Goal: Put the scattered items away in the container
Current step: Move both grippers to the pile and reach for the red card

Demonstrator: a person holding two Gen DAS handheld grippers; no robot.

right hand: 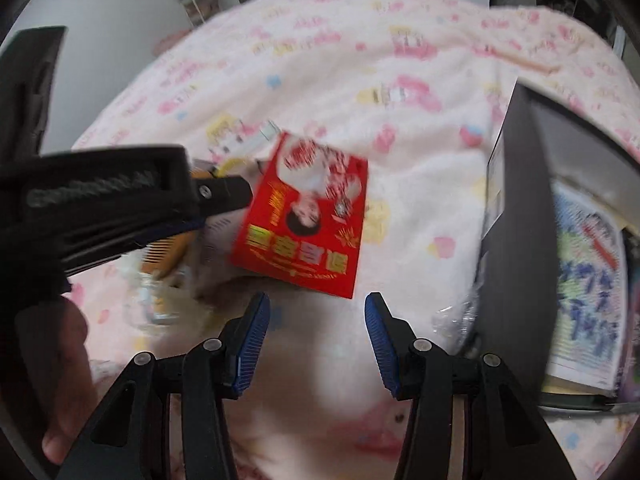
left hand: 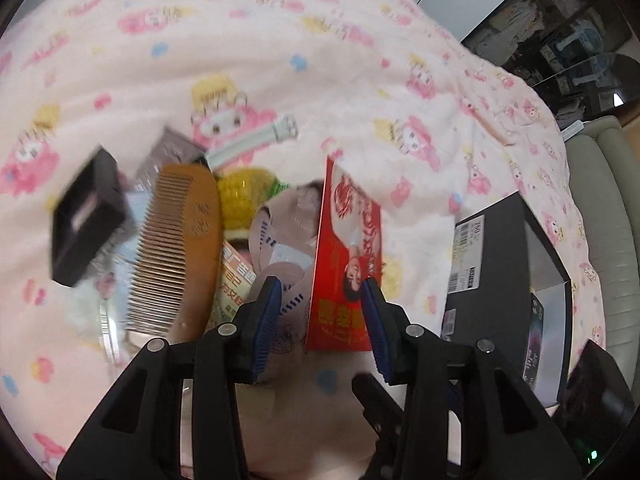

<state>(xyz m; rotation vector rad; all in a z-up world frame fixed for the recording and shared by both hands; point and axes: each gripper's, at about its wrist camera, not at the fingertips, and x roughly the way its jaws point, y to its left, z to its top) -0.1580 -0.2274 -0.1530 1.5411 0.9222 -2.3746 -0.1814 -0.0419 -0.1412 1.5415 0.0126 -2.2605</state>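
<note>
Scattered items sit in a loose pile on the pink cartoon-print blanket [left hand: 280, 40] – none of the pile is in the box yet.

Left wrist view: left hand-held gripper [left hand: 320, 316] points down at the pile, jaws apart, nothing pinched. Red leaflet [left hand: 344, 248] lies between the blue pads without being pressed. To its left: wooden comb [left hand: 176, 240], small black case [left hand: 86, 216], yellow corn toy [left hand: 244, 196], pale green tube [left hand: 256, 140], beige printed cloth [left hand: 288, 216]. Black box [left hand: 500, 264] – the container – sits to the right, well apart from the pile, open side up.

Right wrist view: right hand-held gripper [right hand: 318, 340] is open and empty, over bare blanket just below the leaflet [right hand: 308, 216]. The left gripper [right hand: 120, 200] crosses in from the left, a hand [right hand: 60, 380] on its grip. The box [right hand: 532, 240] already holds printed packets [right hand: 588, 280].

Risks, as I judge them:
- Both grippers aim at the same leaflet – likely clash.
- Leaflet is thin and flat on soft fabric; pads may grab blanket or slip off.
- Frames are blurred, so alignment could be off.
</note>
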